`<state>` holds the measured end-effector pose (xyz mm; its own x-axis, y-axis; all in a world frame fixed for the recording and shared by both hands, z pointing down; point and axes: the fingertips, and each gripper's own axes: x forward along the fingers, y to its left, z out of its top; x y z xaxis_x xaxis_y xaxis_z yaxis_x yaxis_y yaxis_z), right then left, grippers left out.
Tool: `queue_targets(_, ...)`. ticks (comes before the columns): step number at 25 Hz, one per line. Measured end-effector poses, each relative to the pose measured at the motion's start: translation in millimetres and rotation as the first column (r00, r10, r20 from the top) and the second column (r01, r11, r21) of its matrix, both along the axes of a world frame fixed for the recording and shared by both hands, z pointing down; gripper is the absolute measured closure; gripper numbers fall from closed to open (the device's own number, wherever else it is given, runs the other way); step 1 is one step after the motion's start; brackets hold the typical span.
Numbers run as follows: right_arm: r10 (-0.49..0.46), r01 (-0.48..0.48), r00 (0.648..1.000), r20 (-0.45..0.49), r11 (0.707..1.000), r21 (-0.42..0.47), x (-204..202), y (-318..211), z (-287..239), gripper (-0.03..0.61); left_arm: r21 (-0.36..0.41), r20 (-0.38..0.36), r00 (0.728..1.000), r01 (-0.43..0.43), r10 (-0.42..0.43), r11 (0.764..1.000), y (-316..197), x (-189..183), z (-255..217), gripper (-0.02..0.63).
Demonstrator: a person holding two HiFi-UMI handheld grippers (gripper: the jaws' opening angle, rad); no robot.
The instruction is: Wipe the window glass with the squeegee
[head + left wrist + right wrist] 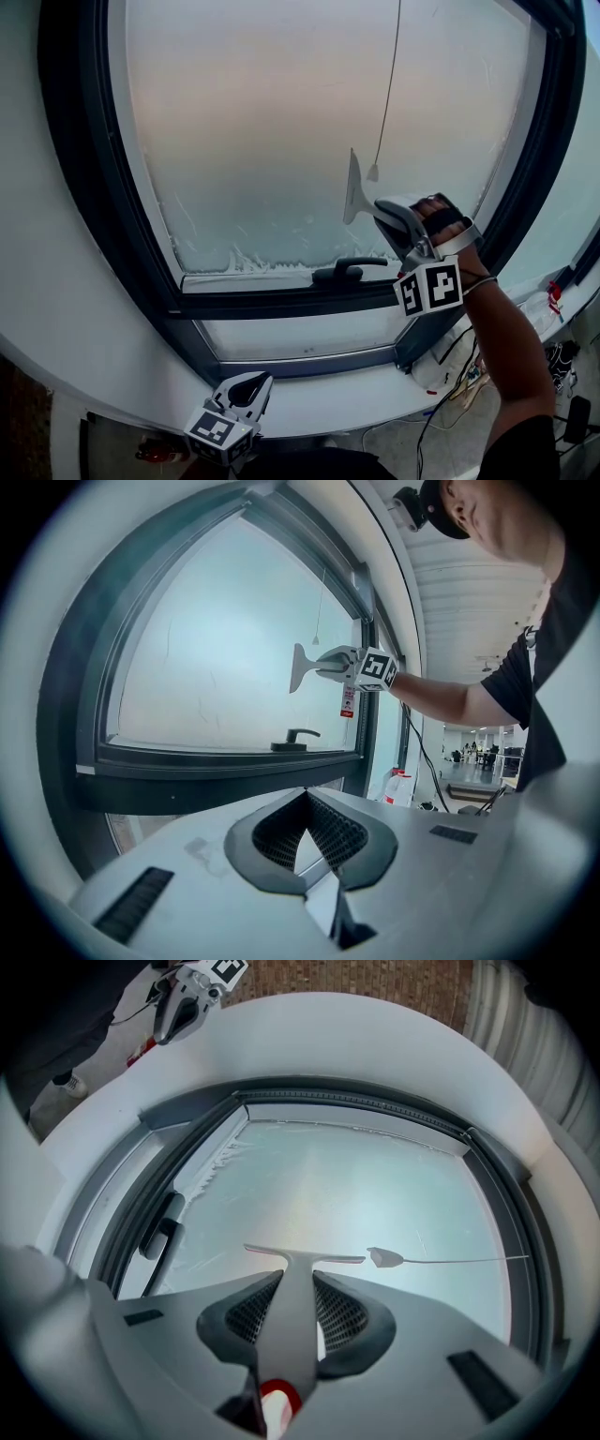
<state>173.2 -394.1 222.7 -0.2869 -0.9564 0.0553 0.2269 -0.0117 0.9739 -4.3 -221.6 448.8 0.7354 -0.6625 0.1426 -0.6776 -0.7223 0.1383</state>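
Right gripper [298, 1283] jaws clamp the squeegee [302, 1258] handle, blade toward hazy glass [375, 1194]; left gripper [307, 803] closed, empty, below the sill [375, 389].

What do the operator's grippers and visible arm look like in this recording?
The left gripper and right gripper both have light grey bodies with black, mesh-textured jaw pads. Each carries a white cube printed with black square markers. The person's right arm is bare below a dark short sleeve.
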Motion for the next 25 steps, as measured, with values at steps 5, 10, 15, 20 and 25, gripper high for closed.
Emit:
queue_targets(5,-0.033,0.033,0.999,0.014,0.999,-0.002,-20.6,15.6,-0.4,0.491,0.036,0.006,1.000,0.017,-0.017,0.999,-2.0,-19.1,-14.4,0.614)
queue_targets(10,-0.122,0.122,0.992,0.035,0.992,-0.012,-71.5,31.2,-13.4,0.491,0.061,0.014,0.999,0.034,-0.035,0.998,-2.4,-37.3,-29.7,0.614)
queue_targets(15,-0.238,0.238,0.970,0.049,0.971,0.001,-149.0,25.8,-39.5,0.491,0.104,0.016,0.998,0.063,-0.065,0.993,-5.0,-58.9,-53.4,0.614)
queue_targets(20,-0.338,0.339,0.940,0.042,0.941,0.003,-230.8,11.5,-60.0,0.491,0.109,0.043,0.994,0.091,-0.096,0.990,1.7,-77.7,-53.9,0.614)
queue_targets(25,-0.404,0.405,0.912,0.069,0.914,-0.004,-292.6,-1.5,-82.3,0.491,0.093,0.031,0.990,0.133,-0.136,0.987,10.2,-97.9,-49.6,0.614)
